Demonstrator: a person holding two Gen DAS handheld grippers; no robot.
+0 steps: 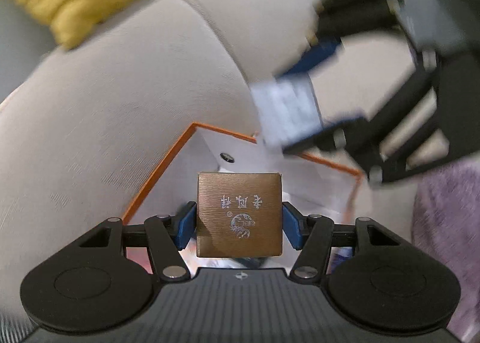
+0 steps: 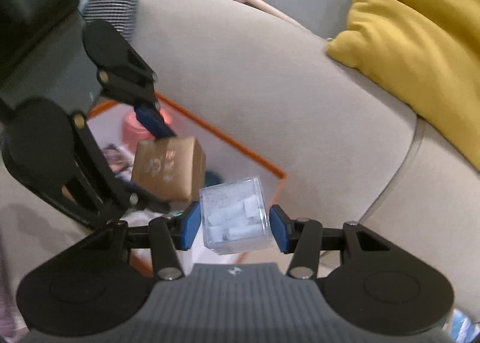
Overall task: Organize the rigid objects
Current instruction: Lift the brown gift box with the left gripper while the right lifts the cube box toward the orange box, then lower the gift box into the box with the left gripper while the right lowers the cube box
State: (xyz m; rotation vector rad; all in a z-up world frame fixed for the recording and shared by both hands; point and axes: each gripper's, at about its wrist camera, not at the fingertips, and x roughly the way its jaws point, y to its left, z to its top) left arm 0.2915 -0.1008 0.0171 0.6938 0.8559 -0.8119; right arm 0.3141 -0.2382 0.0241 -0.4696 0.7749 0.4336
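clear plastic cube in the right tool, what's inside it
The clear plastic cube, gripped by the right tool, holds several small white folded or rolled pieces, maybe paper. Glare and blur hide what they are, and whether anything lies beneath them.

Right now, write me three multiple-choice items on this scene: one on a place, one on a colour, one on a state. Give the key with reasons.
1. Where does the orange-edged box sit?
A. on the beige sofa
B. on a wooden shelf
C. in a sink

2. What colour is the cushion?
A. red
B. mustard yellow
C. black

3. What is between the right tongs?
A. nothing
B. a spoon
C. a clear plastic cube

Key: 1 A, beige upholstery surrounds the box on the sides in view. 2 B, the cushion is yellow in both views. 3 C, the blue pads press the cube's two sides, while the left tongs hold a bronze carton.
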